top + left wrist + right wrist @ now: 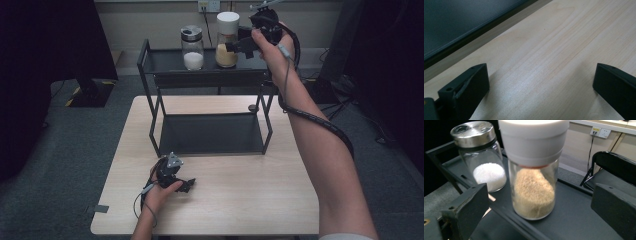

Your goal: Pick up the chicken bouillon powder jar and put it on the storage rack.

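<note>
The high view looks forward and down from above the person's side, taking in the whole desk [280,200], the rack [210,75] at 12 o'clock and both forearms. The left gripper view rides low, close over the desk [554,57], jaws rising at 7 and 5 o'clock, the rack's edge [474,27] at 10. The right gripper view sits close before the jar [534,192] on the rack's top shelf [579,220]; the high view shares that jar [226,47].

Dim room, dark corners, soft overhead light, pale sheen on tabletop [544,82]
</note>
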{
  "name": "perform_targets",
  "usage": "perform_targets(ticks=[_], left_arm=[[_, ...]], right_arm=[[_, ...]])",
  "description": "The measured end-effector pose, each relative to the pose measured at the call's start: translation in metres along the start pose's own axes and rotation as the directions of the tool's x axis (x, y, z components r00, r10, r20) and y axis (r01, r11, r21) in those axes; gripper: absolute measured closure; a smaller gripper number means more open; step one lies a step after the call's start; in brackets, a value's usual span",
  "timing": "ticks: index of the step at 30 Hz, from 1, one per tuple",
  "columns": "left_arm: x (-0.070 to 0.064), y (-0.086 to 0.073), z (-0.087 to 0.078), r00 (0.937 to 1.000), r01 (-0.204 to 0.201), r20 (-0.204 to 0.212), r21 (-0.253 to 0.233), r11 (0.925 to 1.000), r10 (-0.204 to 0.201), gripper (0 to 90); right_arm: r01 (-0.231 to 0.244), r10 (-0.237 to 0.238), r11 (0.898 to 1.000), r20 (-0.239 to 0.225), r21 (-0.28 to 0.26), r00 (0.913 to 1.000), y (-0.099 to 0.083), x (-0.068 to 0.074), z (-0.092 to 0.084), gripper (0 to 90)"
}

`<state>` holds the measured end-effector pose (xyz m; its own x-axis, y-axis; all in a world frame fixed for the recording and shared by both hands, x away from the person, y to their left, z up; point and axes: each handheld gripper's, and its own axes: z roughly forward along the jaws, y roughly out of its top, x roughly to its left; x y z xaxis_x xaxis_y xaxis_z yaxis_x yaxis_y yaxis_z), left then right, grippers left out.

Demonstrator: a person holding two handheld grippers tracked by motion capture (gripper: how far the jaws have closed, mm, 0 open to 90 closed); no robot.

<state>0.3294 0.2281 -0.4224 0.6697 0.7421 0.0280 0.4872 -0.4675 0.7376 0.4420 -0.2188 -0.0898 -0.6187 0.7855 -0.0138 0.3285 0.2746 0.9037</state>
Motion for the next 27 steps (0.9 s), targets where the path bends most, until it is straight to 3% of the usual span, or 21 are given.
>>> perform_targets(ticks=[16, 23, 27], left_arm=[[0.000, 0.000, 0.000, 1.0000, 0.001, 0.001, 0.000, 1.0000, -0.001, 0.0], [0.000, 0.000, 0.000, 1.0000, 0.003, 0.001, -0.001, 1.0000, -0.003, 0.0], [0.000, 0.000, 0.000, 1.0000, 0.003, 0.000, -0.001, 1.0000, -0.003, 0.0]], right_arm=[[0.004, -0.004, 1.000, -0.044, -0.011, 0.9990, -0.040, -0.003, -0.014, 1.2], [-0.017, 0.016, 1.000, -0.067, -0.014, 0.9976, -0.060, -0.008, -0.019, 1.3], [-0.001, 0.000, 1.000, -0.068, -0.014, 0.9977, -0.069, -0.008, -0.022, 1.4]])
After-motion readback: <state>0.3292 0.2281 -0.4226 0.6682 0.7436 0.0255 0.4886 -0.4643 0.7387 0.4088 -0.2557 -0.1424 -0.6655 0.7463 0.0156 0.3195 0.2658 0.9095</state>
